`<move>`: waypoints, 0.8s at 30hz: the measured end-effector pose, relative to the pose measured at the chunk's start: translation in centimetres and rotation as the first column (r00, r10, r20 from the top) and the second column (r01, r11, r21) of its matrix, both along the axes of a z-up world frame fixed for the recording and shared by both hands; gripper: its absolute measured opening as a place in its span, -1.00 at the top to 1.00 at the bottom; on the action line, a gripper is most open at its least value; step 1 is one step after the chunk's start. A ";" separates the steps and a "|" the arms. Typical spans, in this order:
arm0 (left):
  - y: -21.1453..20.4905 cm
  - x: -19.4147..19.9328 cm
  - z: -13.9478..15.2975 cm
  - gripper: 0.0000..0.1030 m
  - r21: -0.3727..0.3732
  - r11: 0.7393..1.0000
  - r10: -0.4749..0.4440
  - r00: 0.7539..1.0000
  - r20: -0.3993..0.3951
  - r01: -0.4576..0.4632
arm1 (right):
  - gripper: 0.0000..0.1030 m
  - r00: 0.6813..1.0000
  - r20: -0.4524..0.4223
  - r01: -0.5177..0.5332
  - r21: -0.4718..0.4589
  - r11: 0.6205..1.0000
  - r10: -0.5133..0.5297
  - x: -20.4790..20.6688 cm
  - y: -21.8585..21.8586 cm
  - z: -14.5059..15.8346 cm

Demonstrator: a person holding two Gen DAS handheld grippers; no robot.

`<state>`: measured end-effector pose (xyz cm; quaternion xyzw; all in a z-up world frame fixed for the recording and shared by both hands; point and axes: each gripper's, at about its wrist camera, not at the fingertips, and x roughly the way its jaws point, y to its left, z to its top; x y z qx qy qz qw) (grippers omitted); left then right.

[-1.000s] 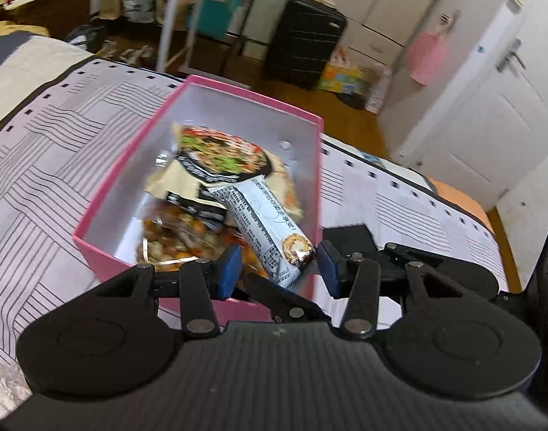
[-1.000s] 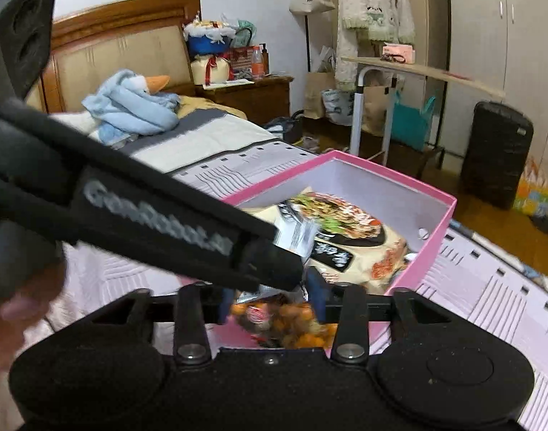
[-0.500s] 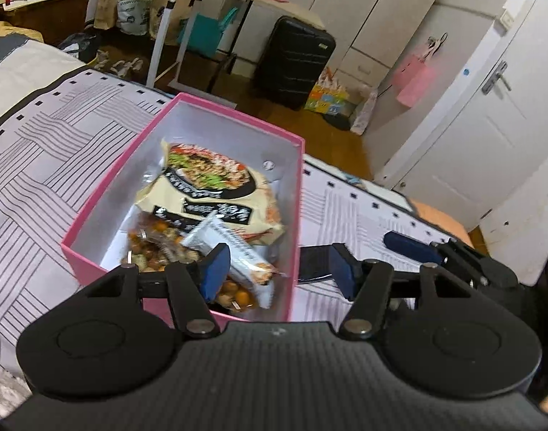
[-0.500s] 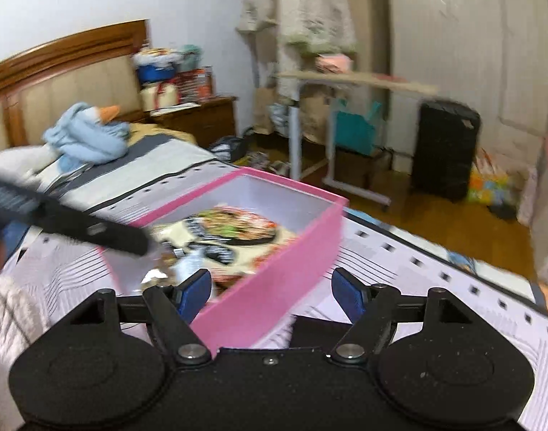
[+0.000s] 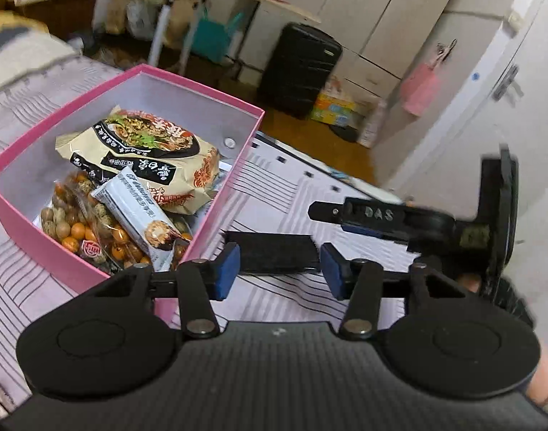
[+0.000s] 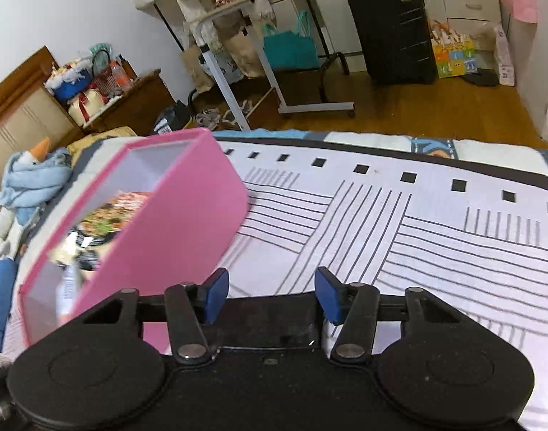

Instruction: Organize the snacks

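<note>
Lying in rectangular pink cardboard box (image 5: pixel 216 194): glossy crinkled snack packets (image 5: pixel 141 147) | both hand-held grippers part-open after closing, empty

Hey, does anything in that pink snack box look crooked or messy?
A bit. In the pink box, the white snack bar lies slanted across the nut bag and noodle packet, piled loosely. Nothing spilled or damaged.

Light: soft, even indoor light, no hard shadows.
Blur: left view smeared beyond the fingers (image 5: pixel 226 271); pink box (image 6: pixel 180 222) blurred left of the right fingers.
Distortion: fisheye bending, dark corners.
</note>
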<state>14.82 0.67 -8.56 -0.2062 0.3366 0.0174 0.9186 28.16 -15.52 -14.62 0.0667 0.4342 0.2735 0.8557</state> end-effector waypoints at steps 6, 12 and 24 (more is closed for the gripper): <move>-1.7 2.4 -4.9 0.07 -0.057 0.997 0.050 0.997 -0.064 -0.054 | -0.13 1.000 -0.020 -0.023 0.000 1.000 0.023 1.8 0.1 -2.7; -1.8 4.1 -8.3 0.07 -0.175 0.979 0.089 0.993 -0.083 -0.102 | 0.08 0.988 -0.054 -0.138 0.080 0.987 0.143 0.3 -1.7 -2.9; 0.2 2.8 -11.1 0.00 -0.206 0.970 0.107 0.987 -0.124 -0.131 | 0.26 0.888 -0.079 -0.449 0.060 0.892 0.453 -5.9 -2.8 -2.3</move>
